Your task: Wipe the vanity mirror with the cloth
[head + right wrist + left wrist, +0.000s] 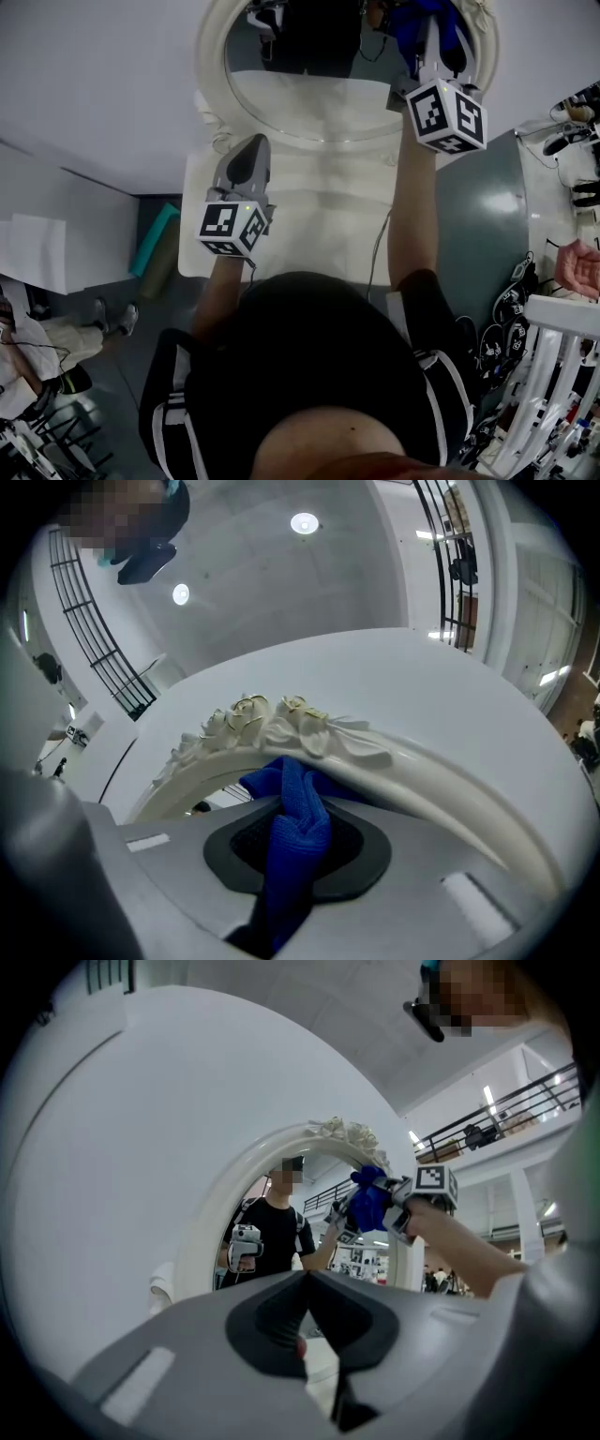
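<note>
The oval vanity mirror (309, 70) has a white carved frame (281, 726) and stands at the back of a white vanity top (309, 216). My right gripper (439, 58) is shut on a blue cloth (295, 841) and holds it against the glass near the mirror's top right, just under the frame's flower carving. The cloth (371, 1206) also shows in the left gripper view, up against the mirror (281, 1232). My left gripper (246, 161) hovers low at the mirror's left edge, jaws closed together with nothing in them.
A dark green floor (478, 225) lies right of the vanity. White racks and cables (553, 375) crowd the right side. A teal object (155, 239) leans at the vanity's left. A seated person (37, 347) is at the far left.
</note>
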Tool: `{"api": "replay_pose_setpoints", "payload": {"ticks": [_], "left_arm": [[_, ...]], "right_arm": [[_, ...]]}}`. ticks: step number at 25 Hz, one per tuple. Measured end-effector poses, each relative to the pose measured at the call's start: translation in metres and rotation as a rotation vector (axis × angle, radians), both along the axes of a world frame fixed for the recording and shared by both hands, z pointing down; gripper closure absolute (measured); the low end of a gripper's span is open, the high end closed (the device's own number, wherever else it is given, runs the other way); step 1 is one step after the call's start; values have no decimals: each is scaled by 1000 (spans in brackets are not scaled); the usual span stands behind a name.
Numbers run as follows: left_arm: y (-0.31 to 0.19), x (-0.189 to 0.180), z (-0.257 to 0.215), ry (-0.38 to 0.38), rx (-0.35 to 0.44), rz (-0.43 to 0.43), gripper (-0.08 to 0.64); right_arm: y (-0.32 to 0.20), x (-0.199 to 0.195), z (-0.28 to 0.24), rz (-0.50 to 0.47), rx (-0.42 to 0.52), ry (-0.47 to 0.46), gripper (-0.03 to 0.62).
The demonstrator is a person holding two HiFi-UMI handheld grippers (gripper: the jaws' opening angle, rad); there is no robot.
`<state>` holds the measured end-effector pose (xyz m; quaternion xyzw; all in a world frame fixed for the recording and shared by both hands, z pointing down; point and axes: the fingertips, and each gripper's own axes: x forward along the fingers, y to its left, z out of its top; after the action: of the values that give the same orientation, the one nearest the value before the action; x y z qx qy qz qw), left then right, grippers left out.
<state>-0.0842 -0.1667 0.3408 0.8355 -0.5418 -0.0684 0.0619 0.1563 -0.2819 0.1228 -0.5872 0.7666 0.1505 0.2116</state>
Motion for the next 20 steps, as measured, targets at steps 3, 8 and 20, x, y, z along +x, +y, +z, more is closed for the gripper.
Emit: {"api": "replay_pose_setpoints", "payload": {"ticks": [3,8,20], "left_arm": [[1,-7,3,2,-5,-11,549],[2,-15,5,-1,-10,-25,549],[-2,-24,13,-6,-26,-52,549]], "right_arm": [[-1,-20,-10,-32,11,31,541],[-3,-50,-22,-66,21,93,541],[-11,-117,-23,-165,25,181,541]]}}
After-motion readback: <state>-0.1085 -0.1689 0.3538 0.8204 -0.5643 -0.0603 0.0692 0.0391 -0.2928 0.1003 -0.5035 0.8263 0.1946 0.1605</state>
